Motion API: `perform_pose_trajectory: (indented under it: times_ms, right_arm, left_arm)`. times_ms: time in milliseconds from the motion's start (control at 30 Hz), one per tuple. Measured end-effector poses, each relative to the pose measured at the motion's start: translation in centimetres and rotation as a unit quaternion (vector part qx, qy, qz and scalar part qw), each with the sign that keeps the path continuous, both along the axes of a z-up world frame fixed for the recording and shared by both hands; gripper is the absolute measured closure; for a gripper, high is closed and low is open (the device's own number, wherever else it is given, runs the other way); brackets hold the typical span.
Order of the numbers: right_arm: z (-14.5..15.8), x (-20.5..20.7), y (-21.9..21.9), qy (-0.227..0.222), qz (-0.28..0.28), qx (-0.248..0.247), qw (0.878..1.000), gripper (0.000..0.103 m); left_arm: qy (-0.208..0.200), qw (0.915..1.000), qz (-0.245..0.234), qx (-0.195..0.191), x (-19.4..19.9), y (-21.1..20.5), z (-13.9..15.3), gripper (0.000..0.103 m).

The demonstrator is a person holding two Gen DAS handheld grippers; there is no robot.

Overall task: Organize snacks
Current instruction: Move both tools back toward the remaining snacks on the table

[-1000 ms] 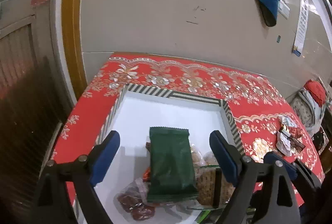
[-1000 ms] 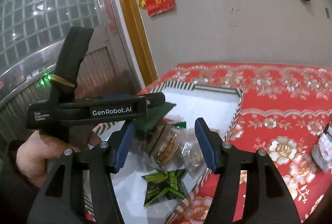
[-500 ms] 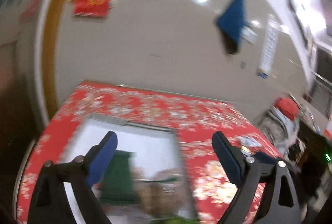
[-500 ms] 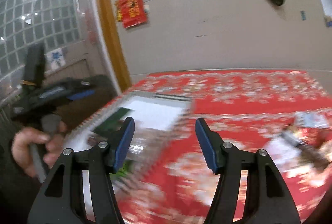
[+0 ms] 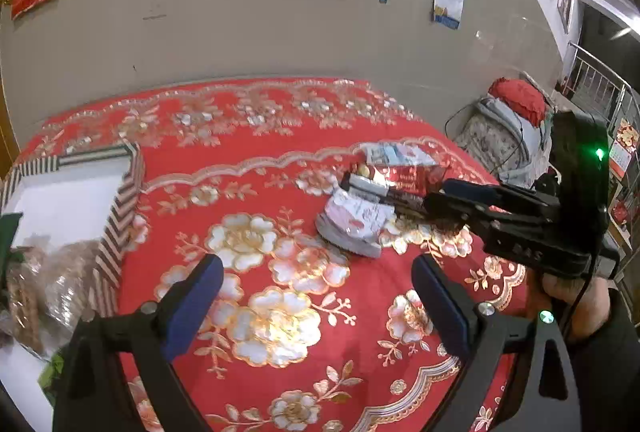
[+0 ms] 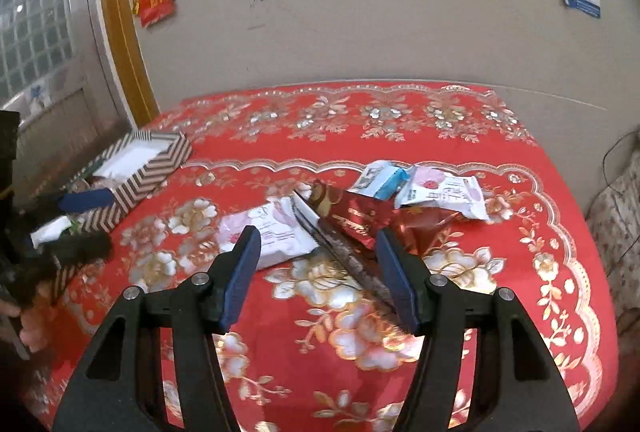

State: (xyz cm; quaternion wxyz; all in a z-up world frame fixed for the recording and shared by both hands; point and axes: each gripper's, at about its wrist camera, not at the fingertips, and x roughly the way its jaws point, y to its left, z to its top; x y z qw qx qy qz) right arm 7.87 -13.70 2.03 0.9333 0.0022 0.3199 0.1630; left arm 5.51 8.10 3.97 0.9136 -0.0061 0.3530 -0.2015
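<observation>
Both grippers have swung away from the striped box [image 6: 138, 171], fingers spread wide and empty. Several snacks already lie inside it. Right of the box, loose packets [image 6: 344, 209] remain on the red-clothed desk [image 6: 520, 272], the right gripper [image 6: 320, 272] nearest them.

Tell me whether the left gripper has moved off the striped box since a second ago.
Yes. The left gripper has swung right: the striped box, earlier between its fingers, now sits at the left edge, and it faces the loose snack packets.
</observation>
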Motion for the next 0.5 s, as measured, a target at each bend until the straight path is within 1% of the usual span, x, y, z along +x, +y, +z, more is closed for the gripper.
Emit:
perform_pose_trajectory:
  times_ms: [33, 67, 167, 233, 300, 367, 500]
  right_arm:
    - [-0.2, 0.4, 0.2, 0.011, 0.007, 0.0, 1.0, 0.062]
    - [-0.5, 0.7, 0.4, 0.021, 0.011, -0.005, 1.0, 0.062]
    - [-1.4, 1.6, 0.9, 0.049, 0.009, -0.02, 0.999, 0.062]
    - [-1.7, 2.1, 0.8, 0.06, 0.004, -0.02, 0.998, 0.062]
    - [-1.9, 2.5, 0.9, 0.064, 0.0, -0.023, 0.998, 0.062]
    - [-1.8, 2.8, 0.8, 0.064, -0.009, -0.026, 0.998, 0.062]
    - [-0.8, 2.5, 0.7, 0.034, -0.015, -0.028, 0.999, 0.062]
  left_arm:
    - [-0.003, 1.0, -0.003, 0.005, -0.2, -0.1, -0.1, 0.007]
    - [-0.006, 0.9999, -0.002, 0.009, -0.3, -0.1, -0.1, 0.007]
    - [0.001, 1.0, 0.001, 0.006, -0.3, 0.0, -0.5, 0.007]
    - [0.001, 0.9999, 0.005, 0.013, -0.1, 0.1, -0.6, 0.007]
    - [0.0, 0.9998, 0.007, 0.018, -0.1, 0.1, -0.8, 0.007]
    - [0.004, 0.9999, 0.007, 0.014, 0.0, 0.3, -0.8, 0.007]
    - [0.007, 0.9999, 0.005, 0.014, 0.0, 0.1, -0.9, 0.007]
